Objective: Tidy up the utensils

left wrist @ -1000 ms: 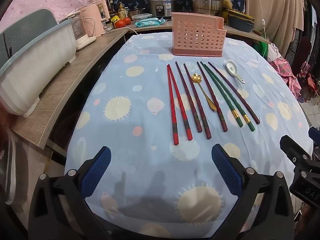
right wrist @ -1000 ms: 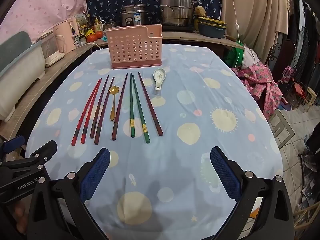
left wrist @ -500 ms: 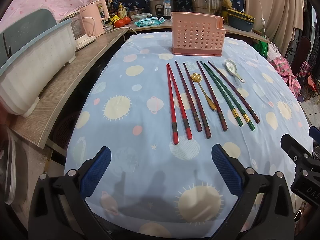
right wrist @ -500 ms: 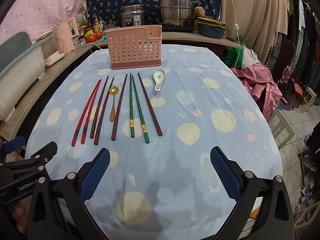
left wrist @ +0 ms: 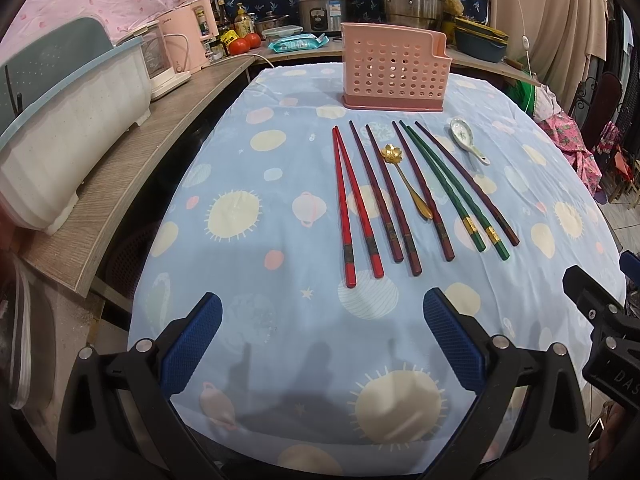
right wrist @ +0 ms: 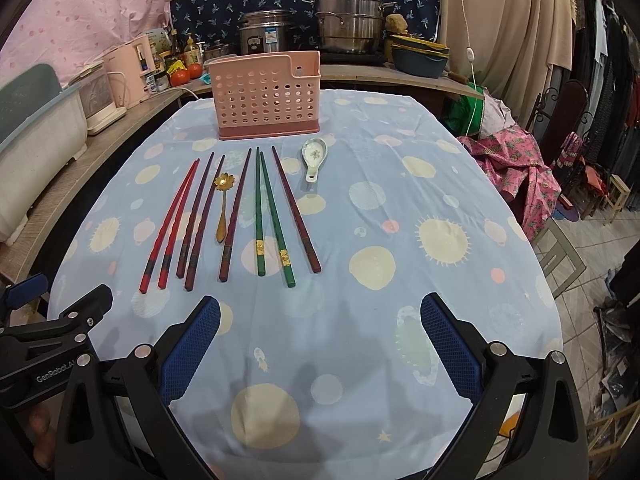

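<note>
Chopsticks lay in a row on the blue tablecloth, with a gold spoon among them and a white spoon off to the right. Behind them stood the pink basket. I held my left gripper and right gripper wide open, holding nothing, near the table's edge.

My left gripper and right gripper have matt black plastic frames, and the pads on my jaws are blue rubber with a fine rough grid. The table wears a thin, smooth matt cloth. At its far edge the pink holder is perforated plastic. The chopsticks look lacquered and glossy, the gold spoon is shiny metal, and the white spoon is glazed ceramic.
</note>
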Demonstrator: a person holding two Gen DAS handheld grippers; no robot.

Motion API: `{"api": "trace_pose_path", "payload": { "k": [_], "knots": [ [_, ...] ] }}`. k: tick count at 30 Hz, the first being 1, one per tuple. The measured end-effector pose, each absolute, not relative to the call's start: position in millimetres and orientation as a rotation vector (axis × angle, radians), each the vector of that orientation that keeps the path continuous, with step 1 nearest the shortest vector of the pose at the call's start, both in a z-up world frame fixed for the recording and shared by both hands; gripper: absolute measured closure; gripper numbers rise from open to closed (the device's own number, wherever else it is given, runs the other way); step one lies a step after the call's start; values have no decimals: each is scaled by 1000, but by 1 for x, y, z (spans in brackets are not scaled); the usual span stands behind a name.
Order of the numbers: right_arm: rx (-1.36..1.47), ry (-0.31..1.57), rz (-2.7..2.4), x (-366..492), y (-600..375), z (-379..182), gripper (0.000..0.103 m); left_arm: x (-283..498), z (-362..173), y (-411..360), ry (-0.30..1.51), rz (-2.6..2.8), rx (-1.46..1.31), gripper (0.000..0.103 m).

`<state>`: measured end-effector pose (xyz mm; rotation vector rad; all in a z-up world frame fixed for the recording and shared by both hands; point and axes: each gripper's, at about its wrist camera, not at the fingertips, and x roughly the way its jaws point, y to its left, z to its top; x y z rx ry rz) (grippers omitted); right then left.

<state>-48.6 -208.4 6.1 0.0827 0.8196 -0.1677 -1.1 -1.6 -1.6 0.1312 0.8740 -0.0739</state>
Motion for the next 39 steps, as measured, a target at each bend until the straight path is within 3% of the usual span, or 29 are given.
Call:
{"api": "trace_pose_path", "payload": {
  "k": [39],
  "knots": [
    [70, 817, -178, -47, -208, 5, 7, -5, -3, -4, 871, -74, 136, 7]
  ]
}}
